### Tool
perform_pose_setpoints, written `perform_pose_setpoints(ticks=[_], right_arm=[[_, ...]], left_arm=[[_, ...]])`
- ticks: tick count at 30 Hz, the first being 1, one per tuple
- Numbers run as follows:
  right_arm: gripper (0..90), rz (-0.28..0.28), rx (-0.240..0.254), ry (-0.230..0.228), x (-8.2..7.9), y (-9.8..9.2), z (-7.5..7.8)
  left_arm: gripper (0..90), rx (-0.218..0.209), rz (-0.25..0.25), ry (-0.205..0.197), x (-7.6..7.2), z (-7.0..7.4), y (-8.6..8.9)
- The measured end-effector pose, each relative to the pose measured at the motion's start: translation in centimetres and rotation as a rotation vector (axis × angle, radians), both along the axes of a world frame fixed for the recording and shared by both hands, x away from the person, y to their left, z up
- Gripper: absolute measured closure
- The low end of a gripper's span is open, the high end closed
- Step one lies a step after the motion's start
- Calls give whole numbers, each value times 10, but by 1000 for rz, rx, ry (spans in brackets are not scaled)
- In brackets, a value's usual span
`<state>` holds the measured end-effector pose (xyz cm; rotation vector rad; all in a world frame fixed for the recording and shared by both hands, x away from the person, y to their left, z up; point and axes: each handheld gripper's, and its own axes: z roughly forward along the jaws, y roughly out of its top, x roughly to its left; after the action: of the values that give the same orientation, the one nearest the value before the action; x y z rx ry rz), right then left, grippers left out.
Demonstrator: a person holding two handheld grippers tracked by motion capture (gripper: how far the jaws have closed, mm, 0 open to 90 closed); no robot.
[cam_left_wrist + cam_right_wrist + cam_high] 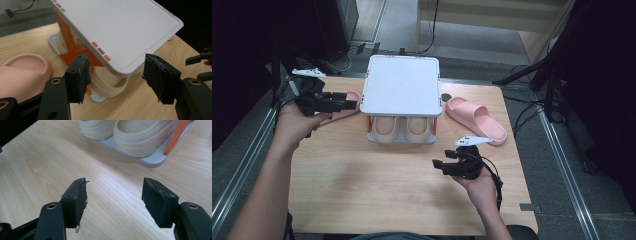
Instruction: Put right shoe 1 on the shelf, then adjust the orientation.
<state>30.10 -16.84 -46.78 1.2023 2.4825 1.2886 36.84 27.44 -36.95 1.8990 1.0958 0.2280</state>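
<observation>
High view: beige slippers [402, 129] half-hidden under white rack [401, 85].

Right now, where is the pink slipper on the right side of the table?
In the high view, the pink slipper lies on the table right of the shoe rack, just beyond the right tool.

Pale wood-grain table [362, 190], matt white plastic rack [401, 85]
</observation>
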Motion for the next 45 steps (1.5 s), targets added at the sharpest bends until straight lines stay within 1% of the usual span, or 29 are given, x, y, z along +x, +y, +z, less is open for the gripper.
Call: perform_pose_setpoints(ticks=[3,6,11,13,14,16,17,18,21,24,27,28,30,31,33,35,36,37,38,39,40,41,42,43,45], right_arm=[[380,-25,5,0,5,-4,1],[389,-30,10,4,11,-6,1],[393,-19,14,16,18,-3,0],[393,-11,3,18,20,0,0],[394,-4,-4,16,22,2,-1],[399,4,-10,19,23,4,-1],[405,7,-13,22,23,6,-2],[410,13,-17,17,24,7,-2],[426,32,-20,2,23,9,-1],[426,35,-18,-1,23,10,0],[425,33,-20,0,22,9,0],[425,35,-21,1,22,9,-1],[425,34,-24,3,21,9,-2],[424,33,-25,3,21,9,-2],[425,27,-28,1,19,9,-3],[424,31,-34,2,16,10,-4],[423,36,-34,-1,15,10,-4],[422,31,-34,5,14,10,-4],[419,29,-34,4,14,9,-4],[419,23,-34,8,13,8,-4],[420,21,-34,6,12,7,-5],[420,16,-34,10,11,6,-5],[420,10,-33,12,10,5,-5],[419,6,-34,11,9,4,-5],[420,-4,-32,11,7,2,-5]], left_arm=[[373,1,27,3,-3,-3,10],[373,-1,45,9,-7,-6,18],[373,-5,77,23,-11,-13,32],[373,-19,88,27,-11,-17,37],[371,-19,94,29,-11,-19,39],[372,-4,116,41,-9,-24,43],[372,11,120,53,-8,-26,45],[374,16,127,58,-7,-29,47],[382,9,134,72,-3,-35,52],[394,15,142,69,1,-42,59],[407,17,164,82,6,-50,67],[416,18,179,89,9,-53,71],[431,-2,188,103,13,-57,77],[436,-2,197,98,16,-60,80],[492,26,212,90,19,-63,83],[551,41,205,97,23,-69,87],[594,51,207,100,24,-70,87],[649,73,214,96,24,-72,88],[724,74,222,103,26,-73,90],[761,58,220,111,27,-75,93],[797,46,217,104,29,-77,96],[838,57,219,97,30,-79,97],[853,61,224,95,31,-80,98],[867,52,223,98,34,-83,101],[889,52,229,101,38,-88,104]])
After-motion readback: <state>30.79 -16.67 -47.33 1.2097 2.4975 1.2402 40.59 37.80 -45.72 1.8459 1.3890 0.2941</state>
